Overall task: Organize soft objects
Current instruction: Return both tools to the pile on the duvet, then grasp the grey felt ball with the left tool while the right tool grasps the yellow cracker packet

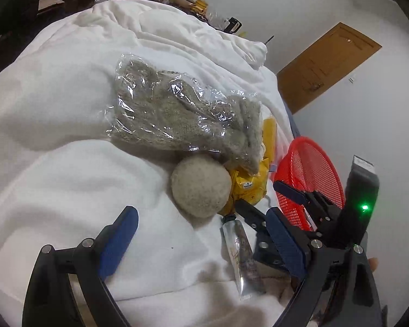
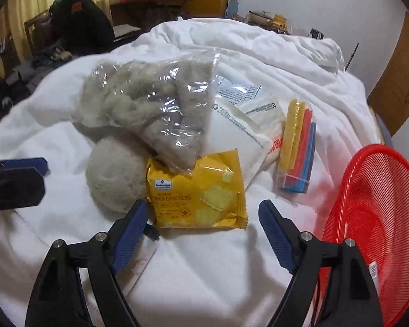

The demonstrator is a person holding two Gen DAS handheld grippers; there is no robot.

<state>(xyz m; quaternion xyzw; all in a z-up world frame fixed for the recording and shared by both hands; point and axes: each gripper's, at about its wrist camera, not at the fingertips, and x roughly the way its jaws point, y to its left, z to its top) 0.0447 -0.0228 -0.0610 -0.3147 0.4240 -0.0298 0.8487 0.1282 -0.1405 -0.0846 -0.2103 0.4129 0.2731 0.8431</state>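
Observation:
On the white duvet (image 1: 54, 136) lie a grey felt ball (image 1: 200, 188), a clear bag of grey knitted fabric (image 1: 182, 114) and a yellow cracker packet (image 2: 196, 190). My left gripper (image 1: 200, 211) is open just short of the ball, with nothing between its fingers. My right gripper (image 2: 203, 204) stands open, its tips either side of the packet's near edge and not touching it. In the left wrist view the right gripper (image 1: 264, 199) sits beside the red basket (image 1: 308, 179). The bag of grey fabric (image 2: 155, 111) overlaps the ball (image 2: 114, 179) and the packet.
A silver tube (image 1: 240, 253) lies near the left gripper's right finger. A white flat packet (image 2: 248, 125) and a bag of coloured sticks (image 2: 297, 147) lie behind the crackers. The red mesh basket (image 2: 373, 218) stands at the bed's right edge. Beyond the bed are cluttered furniture and a wooden door (image 1: 327, 62).

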